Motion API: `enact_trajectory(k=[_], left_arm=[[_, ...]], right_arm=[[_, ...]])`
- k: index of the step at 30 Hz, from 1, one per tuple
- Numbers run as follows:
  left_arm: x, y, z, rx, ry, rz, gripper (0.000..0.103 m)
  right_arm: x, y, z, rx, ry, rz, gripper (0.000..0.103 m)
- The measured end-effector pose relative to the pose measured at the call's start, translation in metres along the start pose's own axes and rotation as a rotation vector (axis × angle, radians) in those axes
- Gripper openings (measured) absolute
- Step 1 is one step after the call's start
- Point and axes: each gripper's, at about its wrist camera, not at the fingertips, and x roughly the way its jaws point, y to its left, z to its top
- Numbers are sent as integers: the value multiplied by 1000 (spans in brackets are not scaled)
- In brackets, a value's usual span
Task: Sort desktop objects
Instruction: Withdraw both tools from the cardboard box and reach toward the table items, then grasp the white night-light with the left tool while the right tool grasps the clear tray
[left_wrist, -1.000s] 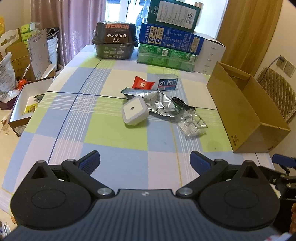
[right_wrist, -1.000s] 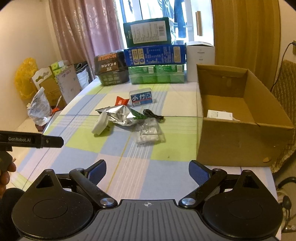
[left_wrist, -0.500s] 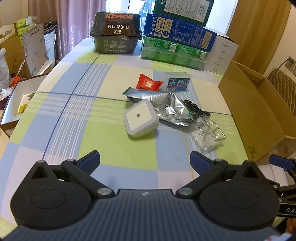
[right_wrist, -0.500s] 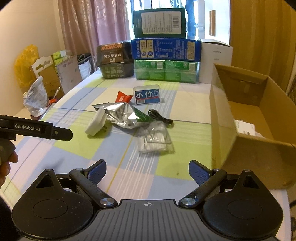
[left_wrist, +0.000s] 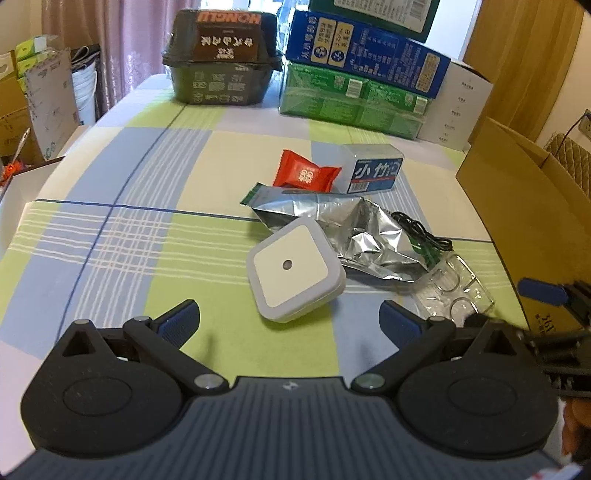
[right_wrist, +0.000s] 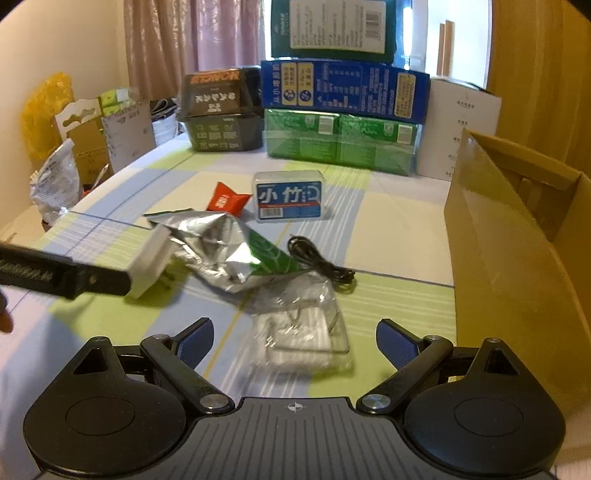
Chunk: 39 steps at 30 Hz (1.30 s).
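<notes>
Each gripper (left_wrist: 290, 319) is black with ribbed grey housing, silver pivot screws and blue-padded fingers (right_wrist: 195, 339)

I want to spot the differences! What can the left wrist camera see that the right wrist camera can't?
Only the left wrist view shows the white square gadget's flat top with its little dot, and the right gripper's blue fingertip. Only the right wrist view shows the yellow bag and the left gripper's black side. Both show the red packet, silver foil bag, black cable, clear plastic pack and cardboard box.
</notes>
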Motion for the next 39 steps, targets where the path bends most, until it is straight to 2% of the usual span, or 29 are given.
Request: enact_trajectory(k=[6, 11, 13, 15, 21, 26, 29, 35, 39], left_arm=[[14, 4, 7, -32, 19, -30, 101], [24, 6, 12, -48, 27, -45, 101], [28, 7, 13, -66, 30, -57, 101], [32, 9, 15, -95, 32, -71, 101], [44, 12, 19, -173, 35, -101, 100], [52, 17, 19, -234, 54, -123, 85], [53, 14, 19, -203, 47, -109, 64], [46, 1, 13, -143, 65, -117, 62], [29, -15, -1, -52, 91, -120, 62]], right_arm=[[30, -15, -1, 39, 59, 16, 91], [37, -17, -5, 56, 88, 42, 75], [37, -15, -4, 55, 88, 36, 59], [36, -15, -5, 54, 86, 24, 54], [29, -12, -4, 49, 53, -1, 53], [27, -11, -4, 53, 46, -3, 53], [26, -10, -5, 49, 46, -4, 53], [19, -4, -8, 29, 40, -9, 52], [5, -3, -13, 38, 29, -28, 52]])
